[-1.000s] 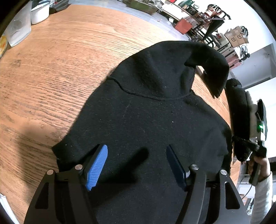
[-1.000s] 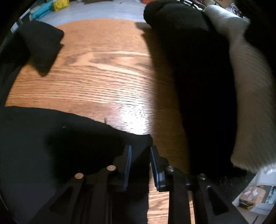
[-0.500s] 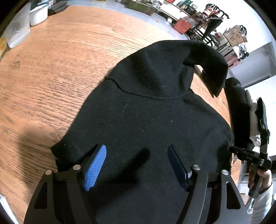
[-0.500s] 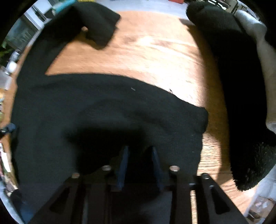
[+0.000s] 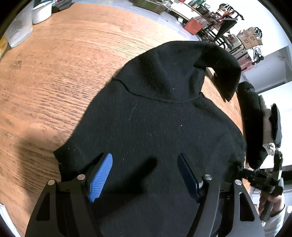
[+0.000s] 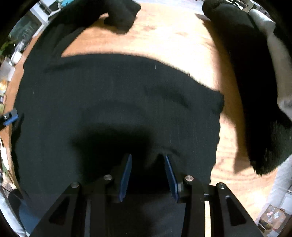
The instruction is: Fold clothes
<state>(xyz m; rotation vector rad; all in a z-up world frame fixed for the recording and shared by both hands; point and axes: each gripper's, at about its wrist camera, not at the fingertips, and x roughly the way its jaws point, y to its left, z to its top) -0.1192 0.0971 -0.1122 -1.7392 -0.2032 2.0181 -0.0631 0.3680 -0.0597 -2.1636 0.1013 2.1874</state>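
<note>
A black hoodie point(image 5: 155, 131) is spread on a wooden table point(image 5: 54, 63); cardboard boxes point(image 5: 250, 39) are seen beyond, markings unreadable. The left gripper point(image 5: 144, 175) is held wide, the right gripper point(image 6: 147, 173) partly parted after opening; nothing is gripped.

A black knit hooded sweatshirt point(image 5: 155, 127) lies spread flat on a round wooden table, its hood point(image 5: 182, 69) toward the far edge, one sleeve apparently folded inward, its tip point(image 6: 120, 12) curling over.

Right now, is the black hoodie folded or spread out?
Mostly spread: the black hoodie lies flat on the wooden table, hood outstretched, one sleeve doubled over.
</note>
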